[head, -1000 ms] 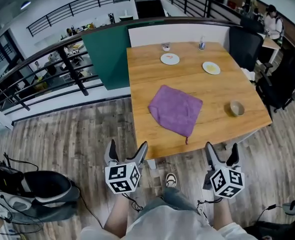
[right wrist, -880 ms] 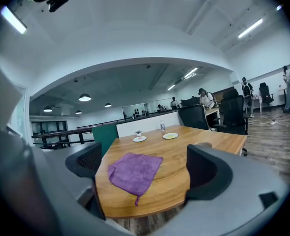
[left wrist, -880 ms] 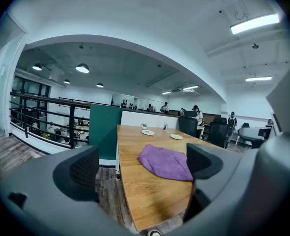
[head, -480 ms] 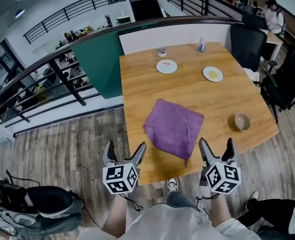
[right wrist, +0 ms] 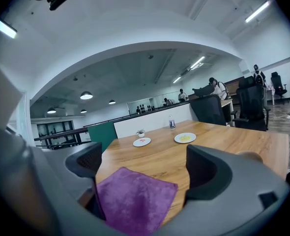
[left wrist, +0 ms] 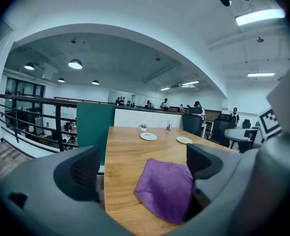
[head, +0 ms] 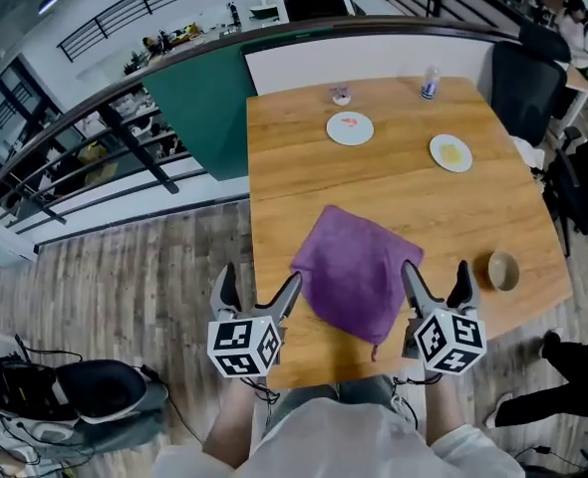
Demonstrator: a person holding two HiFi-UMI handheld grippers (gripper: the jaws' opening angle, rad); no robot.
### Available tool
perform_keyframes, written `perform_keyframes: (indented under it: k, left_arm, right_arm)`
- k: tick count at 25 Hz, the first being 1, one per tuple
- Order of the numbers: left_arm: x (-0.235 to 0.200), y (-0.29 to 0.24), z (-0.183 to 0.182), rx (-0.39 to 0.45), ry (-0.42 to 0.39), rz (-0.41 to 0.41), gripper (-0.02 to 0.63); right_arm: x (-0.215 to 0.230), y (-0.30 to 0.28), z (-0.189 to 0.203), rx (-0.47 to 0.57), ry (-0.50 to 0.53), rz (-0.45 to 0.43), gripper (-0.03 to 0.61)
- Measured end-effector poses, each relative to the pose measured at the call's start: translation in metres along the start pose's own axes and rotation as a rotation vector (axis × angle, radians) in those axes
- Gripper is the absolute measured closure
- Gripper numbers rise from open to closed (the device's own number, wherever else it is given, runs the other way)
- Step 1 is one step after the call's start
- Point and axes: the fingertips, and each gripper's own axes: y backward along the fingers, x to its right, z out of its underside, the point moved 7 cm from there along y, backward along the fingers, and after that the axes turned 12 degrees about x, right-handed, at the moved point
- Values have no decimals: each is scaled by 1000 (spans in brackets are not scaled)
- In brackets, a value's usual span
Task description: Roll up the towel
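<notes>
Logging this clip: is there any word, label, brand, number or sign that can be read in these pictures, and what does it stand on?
No text can be read in any view.
Marker cubes on the left gripper and right gripper: black-and-white square patterns only, no letters or numbers.
Bottle at the far edge of the table: any label is too small to read.
Towel: plain purple, no print visible.

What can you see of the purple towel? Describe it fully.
The purple towel looks like soft, fuzzy cloth, roughly square, with a small tab at its near corner. It lies flat and unrolled on the wooden table, turned cornerwise, close to the near edge. Only the table seems to touch it; the left gripper and right gripper hover open beside it.
</notes>
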Motion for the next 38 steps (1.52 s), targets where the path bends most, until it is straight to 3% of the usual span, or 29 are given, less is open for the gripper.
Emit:
perform_keyframes:
  k: [10, 15, 21, 30, 38]
  left_arm:
    - [-28, -43, 14, -66, 21, 116, 61]
    - [-36, -59, 20, -105, -8, 240, 61]
    - [-31, -69, 41, -219, 11, 446, 62]
    - [1, -75, 85, -440, -208, 837, 108]
    - [6, -86, 112, -583, -346, 1012, 175]
  right_arm:
    - [-28, -34, 17, -51, 11, 20, 44]
    - [-34, -26, 25, -86, 20, 54, 55]
    - [-36, 1, 37, -143, 11, 83, 86]
    - [-27, 43, 71, -272, -6, 111, 149]
    - [-28, 69, 102, -383, -3, 75, 236]
